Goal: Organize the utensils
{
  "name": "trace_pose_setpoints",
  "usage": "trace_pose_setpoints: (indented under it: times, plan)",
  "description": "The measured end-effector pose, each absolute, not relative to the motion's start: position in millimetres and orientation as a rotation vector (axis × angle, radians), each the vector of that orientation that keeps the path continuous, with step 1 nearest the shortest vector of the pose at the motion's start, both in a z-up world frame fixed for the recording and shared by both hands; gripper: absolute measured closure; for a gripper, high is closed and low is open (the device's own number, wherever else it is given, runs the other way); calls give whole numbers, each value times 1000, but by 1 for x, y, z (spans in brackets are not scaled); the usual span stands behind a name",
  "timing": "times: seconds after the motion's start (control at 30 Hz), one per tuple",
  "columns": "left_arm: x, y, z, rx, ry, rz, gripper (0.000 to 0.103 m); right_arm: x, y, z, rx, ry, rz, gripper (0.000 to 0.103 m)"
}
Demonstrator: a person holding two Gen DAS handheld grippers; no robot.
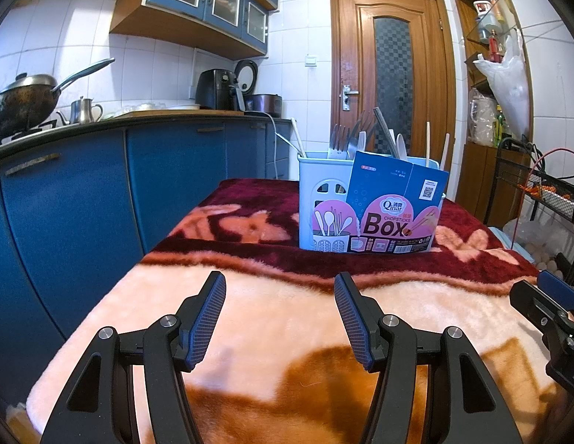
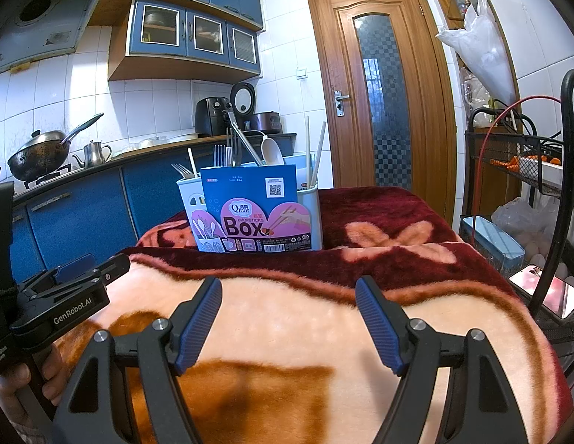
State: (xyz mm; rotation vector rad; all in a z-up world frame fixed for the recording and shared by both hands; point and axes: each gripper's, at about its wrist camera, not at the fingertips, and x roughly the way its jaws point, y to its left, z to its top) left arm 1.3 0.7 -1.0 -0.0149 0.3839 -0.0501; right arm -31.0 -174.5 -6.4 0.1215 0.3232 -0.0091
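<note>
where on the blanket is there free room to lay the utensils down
The pale blanket between the left tool, the right tool and the utensil holder is bare. There is also room on the dark red strip either side of the holder. The holder itself is crowded with forks and chopsticks.

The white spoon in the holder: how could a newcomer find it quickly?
On the blanket-covered table stands a pale blue utensil holder. The white spoon rises behind its blue cardboard label, beside metal forks; only it has a broad rounded bowl.
</note>
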Motion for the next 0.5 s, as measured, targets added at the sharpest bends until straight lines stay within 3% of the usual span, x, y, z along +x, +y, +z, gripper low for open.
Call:
trace_pose_setpoints:
  times: [0.5]
  plan:
    - [1, 0, -1, -16, 384, -51, 40, -31, -175, -6, 119, 326, -10, 26]
